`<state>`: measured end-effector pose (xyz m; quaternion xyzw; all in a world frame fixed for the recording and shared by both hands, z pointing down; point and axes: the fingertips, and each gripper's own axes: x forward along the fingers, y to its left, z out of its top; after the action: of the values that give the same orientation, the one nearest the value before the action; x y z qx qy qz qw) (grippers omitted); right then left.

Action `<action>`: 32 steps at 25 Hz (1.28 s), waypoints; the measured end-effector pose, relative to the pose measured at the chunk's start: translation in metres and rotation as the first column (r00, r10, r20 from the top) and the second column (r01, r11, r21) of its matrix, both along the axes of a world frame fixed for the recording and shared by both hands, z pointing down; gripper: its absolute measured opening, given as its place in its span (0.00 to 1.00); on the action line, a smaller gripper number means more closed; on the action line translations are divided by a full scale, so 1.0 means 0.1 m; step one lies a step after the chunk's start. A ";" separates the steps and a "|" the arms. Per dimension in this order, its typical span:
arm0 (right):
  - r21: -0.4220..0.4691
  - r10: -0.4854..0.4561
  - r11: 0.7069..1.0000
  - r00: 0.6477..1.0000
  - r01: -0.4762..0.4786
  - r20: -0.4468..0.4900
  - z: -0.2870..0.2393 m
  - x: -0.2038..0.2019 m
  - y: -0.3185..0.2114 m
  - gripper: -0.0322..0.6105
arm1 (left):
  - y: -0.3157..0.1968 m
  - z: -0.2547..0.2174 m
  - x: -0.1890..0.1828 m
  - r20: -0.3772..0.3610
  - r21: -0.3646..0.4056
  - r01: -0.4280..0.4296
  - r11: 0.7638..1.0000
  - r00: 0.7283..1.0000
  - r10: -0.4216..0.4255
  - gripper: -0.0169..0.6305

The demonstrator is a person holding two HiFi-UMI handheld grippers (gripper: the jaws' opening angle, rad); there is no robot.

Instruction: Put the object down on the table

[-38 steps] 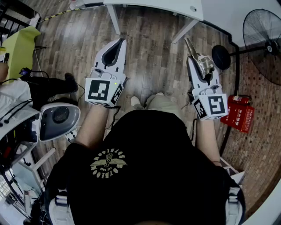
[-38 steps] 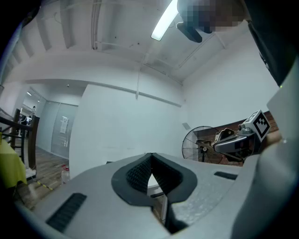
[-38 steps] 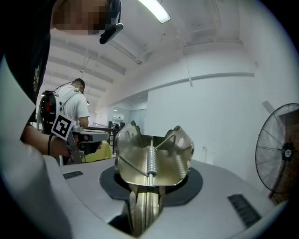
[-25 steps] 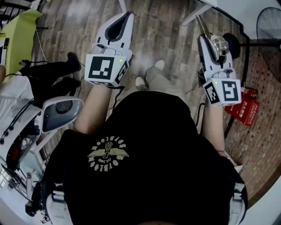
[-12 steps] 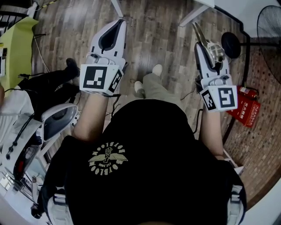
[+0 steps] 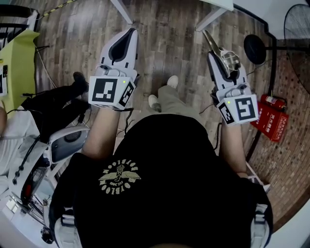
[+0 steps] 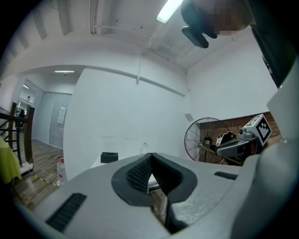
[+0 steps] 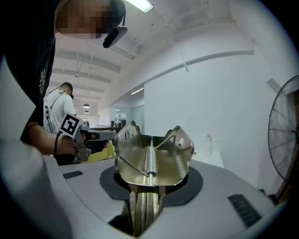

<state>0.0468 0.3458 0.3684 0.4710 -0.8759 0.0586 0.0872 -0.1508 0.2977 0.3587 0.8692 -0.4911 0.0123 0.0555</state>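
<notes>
Our right gripper (image 8: 148, 205) clamps the shiny steel spring-hinged tool (image 8: 152, 154), probably tongs. We judge it rigid, light and slippery; grip the arms. Our left gripper (image 7: 150, 173) is closed, empty.

A black fan (image 6: 296, 29) stands near a red box (image 6: 270, 125).

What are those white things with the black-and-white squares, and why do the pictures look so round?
A person in a black T-shirt holds two white grabbers, one in each hand; the squared cubes belong to them. One picture comes from a camera on the person's head, looking down at the wooden floor. The round ones come from wide-angle cameras riding on the grabbers. The left gripper is shut and empty. The right gripper pinches a shiny metal tool with a coiled spring. The white table stands ahead; the tool is not on it yet.
</notes>
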 end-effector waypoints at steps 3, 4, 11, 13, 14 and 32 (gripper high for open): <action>-0.005 -0.025 1.000 1.000 0.025 0.002 0.03 0.05 -0.19 0.21 | -0.19 0.03 0.08 0.017 -0.003 0.004 1.000 1.000 -0.004 0.04; -0.003 -0.034 0.999 0.999 0.034 0.004 0.03 0.06 -0.26 0.21 | -0.26 0.02 0.10 0.024 -0.002 0.007 1.000 1.000 -0.007 0.04; 0.001 -0.080 0.997 0.996 0.080 0.034 0.03 0.20 -0.64 0.21 | -0.60 -0.04 0.24 0.039 0.010 0.039 0.999 0.998 -0.039 0.04; 0.006 -0.094 0.996 0.995 0.094 0.042 0.00 0.28 -0.70 0.21 | -0.64 -0.10 0.33 0.050 0.021 0.045 0.999 0.998 -0.046 0.04; 0.009 -0.100 0.995 0.994 0.100 0.045 -0.02 0.32 -0.73 0.21 | -0.67 -0.13 0.36 0.053 0.027 0.049 0.998 0.997 -0.050 0.04; 0.033 -0.081 0.996 0.996 0.079 0.048 -0.09 0.71 -0.94 0.21 | -0.84 -0.24 0.72 0.073 0.057 0.026 0.998 0.997 -0.030 0.04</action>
<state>0.1180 0.2522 0.3599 0.4352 -0.8968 0.0530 0.0604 -0.0786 0.2140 0.3349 0.8625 -0.5051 0.0298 0.0129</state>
